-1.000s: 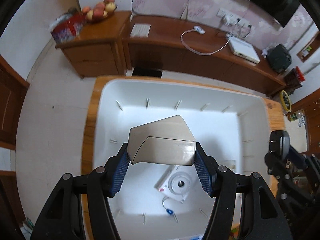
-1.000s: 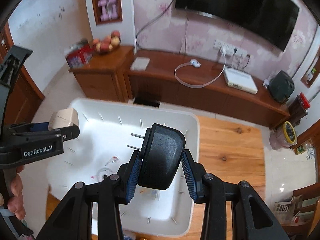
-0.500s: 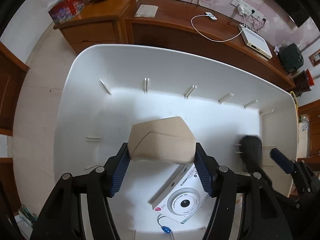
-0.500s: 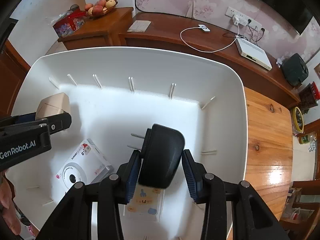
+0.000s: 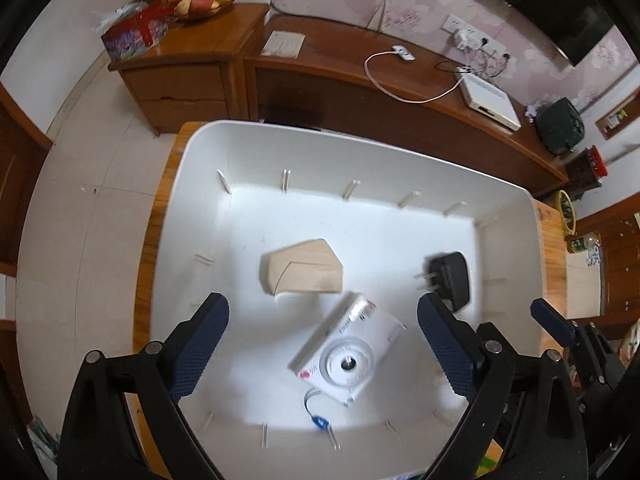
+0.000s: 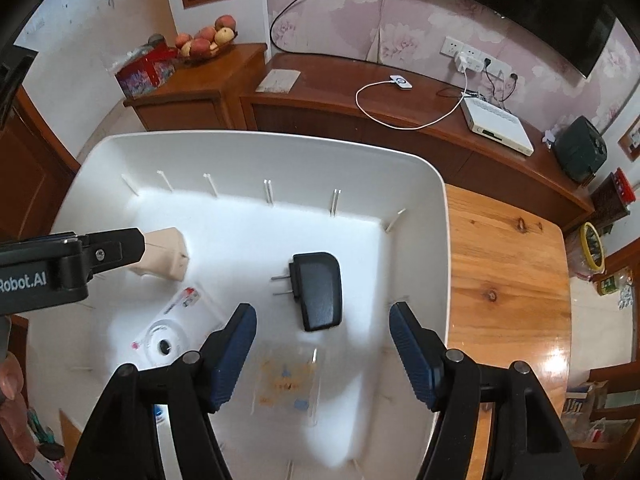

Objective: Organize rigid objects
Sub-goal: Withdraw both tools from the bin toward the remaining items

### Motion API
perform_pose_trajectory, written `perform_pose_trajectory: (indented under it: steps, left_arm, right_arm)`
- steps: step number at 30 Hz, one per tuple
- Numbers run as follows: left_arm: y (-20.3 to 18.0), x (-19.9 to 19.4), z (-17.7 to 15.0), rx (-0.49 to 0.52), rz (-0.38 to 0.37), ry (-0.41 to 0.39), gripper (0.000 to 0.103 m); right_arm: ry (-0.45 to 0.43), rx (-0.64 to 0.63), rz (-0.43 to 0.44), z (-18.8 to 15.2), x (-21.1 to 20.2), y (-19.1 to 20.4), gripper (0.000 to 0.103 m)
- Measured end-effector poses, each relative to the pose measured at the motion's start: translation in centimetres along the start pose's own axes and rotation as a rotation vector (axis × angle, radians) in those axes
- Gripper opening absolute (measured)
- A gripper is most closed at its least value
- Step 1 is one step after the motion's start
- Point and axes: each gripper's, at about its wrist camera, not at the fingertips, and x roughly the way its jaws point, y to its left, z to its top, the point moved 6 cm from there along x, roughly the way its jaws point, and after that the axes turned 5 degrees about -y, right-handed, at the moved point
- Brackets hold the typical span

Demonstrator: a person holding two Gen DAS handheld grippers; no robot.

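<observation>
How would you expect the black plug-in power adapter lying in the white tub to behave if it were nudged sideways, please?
The black plug-in power adapter lies flat on a broad face, so it would probably slide, not roll. Its hard shell looks stiff and smooth, likely slippery on the white plastic tub. The two metal prongs stick out sideways and might catch on something.

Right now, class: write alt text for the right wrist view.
A black plug adapter lies in a white bin, just beyond the right gripper, whose opening jaws hold nothing. To the left, the left gripper hangs by a tan block, a white camera below.
</observation>
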Motion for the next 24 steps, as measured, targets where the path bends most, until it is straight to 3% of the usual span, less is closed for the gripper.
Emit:
perform_pose_trajectory:
  steps: [24]
  left_arm:
    - [0.6,-14.1,-6.7,0.097,-0.093,-0.177,0.096]
  right_arm:
    - [-0.193,0.017,-0.015,-5.6,-14.9,2.8,0.070]
